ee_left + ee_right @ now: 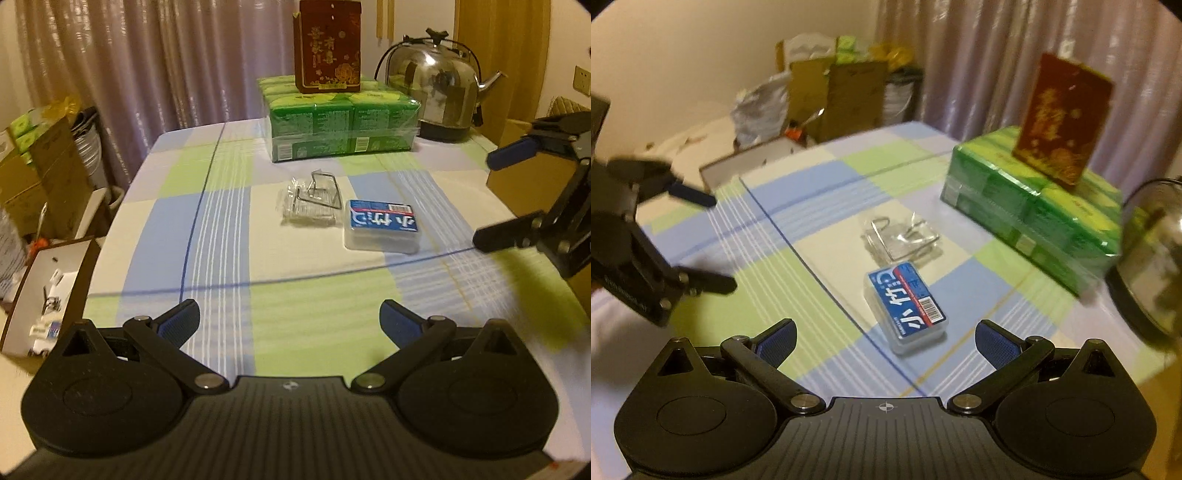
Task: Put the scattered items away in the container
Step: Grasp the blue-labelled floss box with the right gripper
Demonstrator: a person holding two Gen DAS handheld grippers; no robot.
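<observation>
Hovering over the checked cloth of the counter point(221, 229), both tongs stand wide open with nothing between their blue pads. The left tongs point(290, 321) point down the counter towards its far end; the right tongs point(884, 341) come in from the right side, aimed at a small clear box with a blue label point(907, 314), which lies flat near the middle. Just beyond that box, almost touching it, sits a crumpled clear packet with wire clips point(312, 201). Further back stands a shrink-wrapped block of green tissue packs point(341, 122) with a dark red carton point(328, 46) upright on top, and a steel kettle point(436, 85) beside it. Which thing is the container, I cannot tell.
</observation>
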